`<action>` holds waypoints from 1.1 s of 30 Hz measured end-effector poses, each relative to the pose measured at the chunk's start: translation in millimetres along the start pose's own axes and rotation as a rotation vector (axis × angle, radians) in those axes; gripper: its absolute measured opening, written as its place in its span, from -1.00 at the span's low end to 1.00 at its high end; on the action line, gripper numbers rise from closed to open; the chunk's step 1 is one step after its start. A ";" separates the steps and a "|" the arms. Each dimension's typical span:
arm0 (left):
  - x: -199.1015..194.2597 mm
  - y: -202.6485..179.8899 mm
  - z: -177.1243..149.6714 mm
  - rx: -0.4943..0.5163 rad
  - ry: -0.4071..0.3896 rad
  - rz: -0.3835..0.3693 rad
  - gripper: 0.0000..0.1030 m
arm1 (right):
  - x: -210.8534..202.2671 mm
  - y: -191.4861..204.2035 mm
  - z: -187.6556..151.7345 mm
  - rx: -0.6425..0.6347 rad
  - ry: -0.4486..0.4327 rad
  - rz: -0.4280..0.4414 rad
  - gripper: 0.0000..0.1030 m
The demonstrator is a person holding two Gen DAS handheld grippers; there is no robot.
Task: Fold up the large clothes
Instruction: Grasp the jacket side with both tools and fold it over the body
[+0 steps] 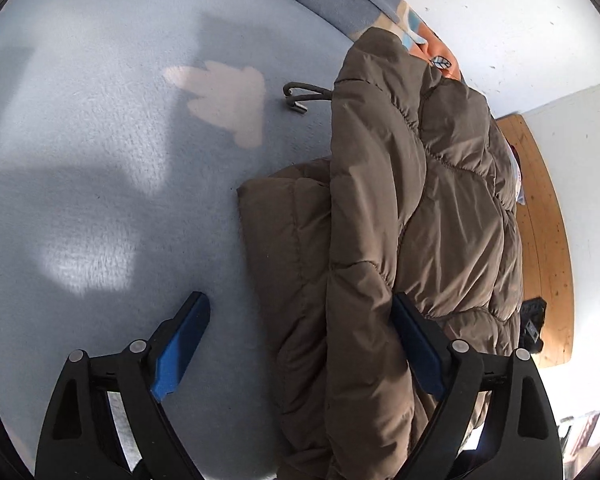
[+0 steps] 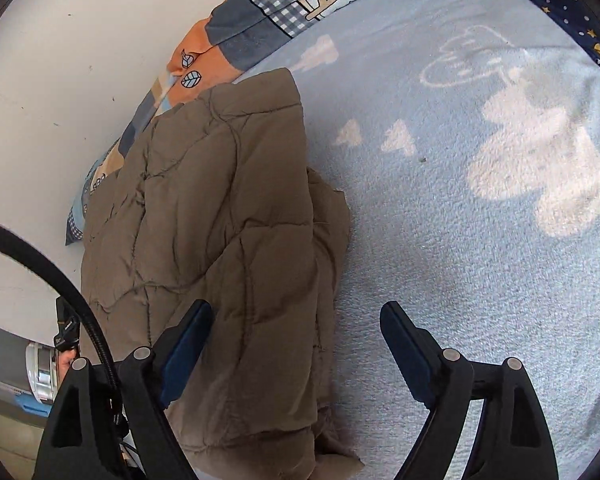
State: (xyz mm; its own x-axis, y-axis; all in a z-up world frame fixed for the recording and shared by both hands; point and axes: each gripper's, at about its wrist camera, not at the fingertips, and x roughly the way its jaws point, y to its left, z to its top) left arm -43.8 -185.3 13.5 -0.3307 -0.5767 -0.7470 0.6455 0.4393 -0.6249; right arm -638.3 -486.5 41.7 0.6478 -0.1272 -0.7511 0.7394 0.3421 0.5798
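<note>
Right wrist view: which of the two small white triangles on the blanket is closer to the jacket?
The left triangle, nearer the brown jacket. The other triangle lies further right, toward the big white cloud print.

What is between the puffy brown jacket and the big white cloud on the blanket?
Just bare blue blanket, with two little white triangles, between the jacket and the cloud. The right wrist view shows it.

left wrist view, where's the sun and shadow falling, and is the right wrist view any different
Left wrist view: sunlit patches and hard shadows cross the blue blanket, jacket mostly shaded. Right wrist view: even, soft light, no hard shadows; fisheye bends the edges in both.
</note>
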 end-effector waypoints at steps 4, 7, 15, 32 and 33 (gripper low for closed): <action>6.9 3.6 8.2 0.021 0.028 -0.028 0.84 | 20.0 -7.9 10.3 0.029 0.038 0.055 0.85; 13.1 3.8 15.6 0.044 0.051 -0.045 0.87 | 36.5 -14.2 17.0 0.034 0.075 0.111 0.94; 29.7 -4.2 38.7 0.111 0.085 -0.047 0.93 | 76.6 15.7 34.9 -0.152 0.177 0.176 1.00; 19.6 -78.3 48.9 0.285 -0.015 0.037 -0.44 | 35.1 84.1 -0.8 -0.437 0.018 0.079 -0.27; 16.2 -81.8 48.6 0.282 -0.023 0.041 -0.45 | 31.5 88.5 -1.2 -0.449 0.008 0.073 -0.29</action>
State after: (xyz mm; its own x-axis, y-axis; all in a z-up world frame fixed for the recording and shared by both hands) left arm -68.5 -264.0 63.6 -0.2864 -0.5795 -0.7630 0.8251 0.2557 -0.5039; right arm -552.7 -459.1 69.0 0.6927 -0.0813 -0.7166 0.5379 0.7201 0.4383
